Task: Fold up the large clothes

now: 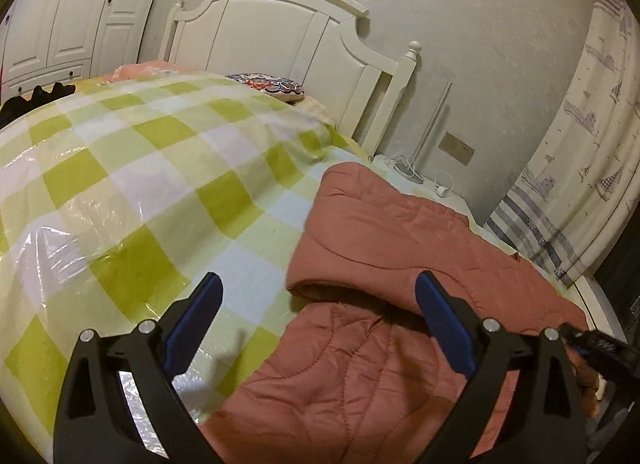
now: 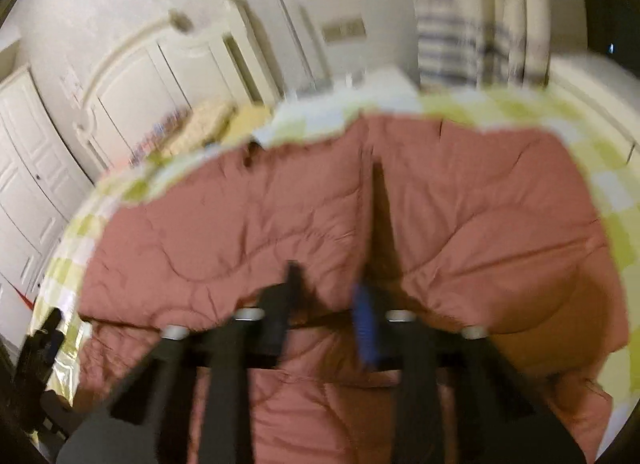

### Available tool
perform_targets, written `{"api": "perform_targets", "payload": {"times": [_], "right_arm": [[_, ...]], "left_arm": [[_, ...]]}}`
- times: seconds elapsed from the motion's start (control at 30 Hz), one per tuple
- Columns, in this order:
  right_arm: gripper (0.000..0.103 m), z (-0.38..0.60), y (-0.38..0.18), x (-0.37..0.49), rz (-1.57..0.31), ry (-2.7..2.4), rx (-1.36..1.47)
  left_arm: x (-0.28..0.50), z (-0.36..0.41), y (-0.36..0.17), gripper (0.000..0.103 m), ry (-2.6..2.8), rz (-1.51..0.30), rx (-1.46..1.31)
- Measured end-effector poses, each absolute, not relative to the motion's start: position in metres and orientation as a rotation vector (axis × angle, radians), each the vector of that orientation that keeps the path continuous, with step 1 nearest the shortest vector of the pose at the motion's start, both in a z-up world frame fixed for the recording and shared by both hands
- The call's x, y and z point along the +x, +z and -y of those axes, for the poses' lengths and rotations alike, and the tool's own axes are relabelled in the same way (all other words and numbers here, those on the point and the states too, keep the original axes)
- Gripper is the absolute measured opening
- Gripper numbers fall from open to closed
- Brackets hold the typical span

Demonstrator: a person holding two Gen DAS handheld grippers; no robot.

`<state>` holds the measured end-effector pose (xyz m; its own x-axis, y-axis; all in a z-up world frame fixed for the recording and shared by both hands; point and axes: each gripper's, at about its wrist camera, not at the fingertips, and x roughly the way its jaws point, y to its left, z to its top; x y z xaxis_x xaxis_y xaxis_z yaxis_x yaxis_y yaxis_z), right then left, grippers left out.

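- Here, left hand-held gripper (image 1: 318, 296) spread wide, blue pads (image 1: 444, 328) empty, hovering just above the pink quilted garment (image 1: 384, 248) near its folded edge.
- Right hand-held gripper (image 2: 326, 296) drawn nearly together over the same garment (image 2: 280, 216); view blurred, so cannot tell whether cloth is pinched between the fingers or not.
- Garment lying on the bed, on the green checked cover (image 1: 132, 168) under glossy plastic; one part already doubled over, with a rolled lip facing the left gripper.
- Likely soft, puffy and light yet bulky: springy padding, prone to unfolding by itself; shell fabric probably a little slick.
- Best taken at a stitched hem or the doubled lip, pinching through both layers, not at the padded middle.
- Beyond: white headboard (image 1: 280, 44), patterned cushion (image 1: 272, 86), curtain (image 1: 592, 136) at the far side.
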<state>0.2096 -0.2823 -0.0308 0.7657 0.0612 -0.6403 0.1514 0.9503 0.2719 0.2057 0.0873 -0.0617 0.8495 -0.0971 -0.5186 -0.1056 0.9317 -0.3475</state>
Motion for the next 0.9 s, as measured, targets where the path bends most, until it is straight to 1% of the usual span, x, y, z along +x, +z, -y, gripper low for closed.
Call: {"api": "perform_targets", "payload": {"times": [0.03, 0.13, 0.3, 0.33, 0.4, 0.43, 0.47, 0.57, 0.63, 0.7, 0.77, 0.9], "right_arm": [[0.017, 0.282, -0.023, 0.201, -0.671, -0.059, 0.312], [0.017, 0.288, -0.007, 0.177, -0.621, -0.121, 0.297], [0.018, 0.313, -0.022, 0.170, -0.703, -0.309, 0.272], [0.021, 0.318, -0.023, 0.168, -0.717, -0.354, 0.282], [0.030, 0.317, -0.021, 0.168, -0.726, -0.345, 0.293], [0.056, 0.310, -0.014, 0.168, -0.708, -0.305, 0.282], [0.098, 0.300, -0.007, 0.168, -0.677, -0.275, 0.254], [0.098, 0.254, 0.021, 0.172, -0.512, -0.209, 0.070], [0.098, 0.229, 0.026, 0.184, -0.499, -0.178, -0.025], [0.098, 0.212, 0.021, 0.204, -0.553, -0.136, -0.063], [0.098, 0.203, 0.004, 0.227, -0.651, -0.124, -0.080], [0.098, 0.203, -0.054, 0.259, -0.862, -0.129, -0.153]], "left_arm": [[0.205, -0.087, -0.062, 0.098, 0.004, -0.558, -0.378], [0.205, -0.087, -0.063, 0.098, 0.001, -0.561, -0.380], [0.206, -0.088, -0.064, 0.099, -0.001, -0.567, -0.389], [0.206, -0.088, -0.065, 0.099, -0.002, -0.569, -0.393], [0.207, -0.088, -0.066, 0.100, -0.002, -0.574, -0.392], [0.208, -0.087, -0.066, 0.100, 0.000, -0.579, -0.386], [0.209, -0.086, -0.066, 0.100, 0.000, -0.581, -0.379], [0.209, -0.082, -0.065, 0.100, 0.007, -0.586, -0.356], [0.210, -0.081, -0.066, 0.100, 0.011, -0.595, -0.346], [0.212, -0.080, -0.066, 0.100, 0.013, -0.609, -0.340], [0.212, -0.080, -0.067, 0.100, 0.013, -0.609, -0.341], [0.213, -0.080, -0.067, 0.100, 0.008, -0.621, -0.344]]}}
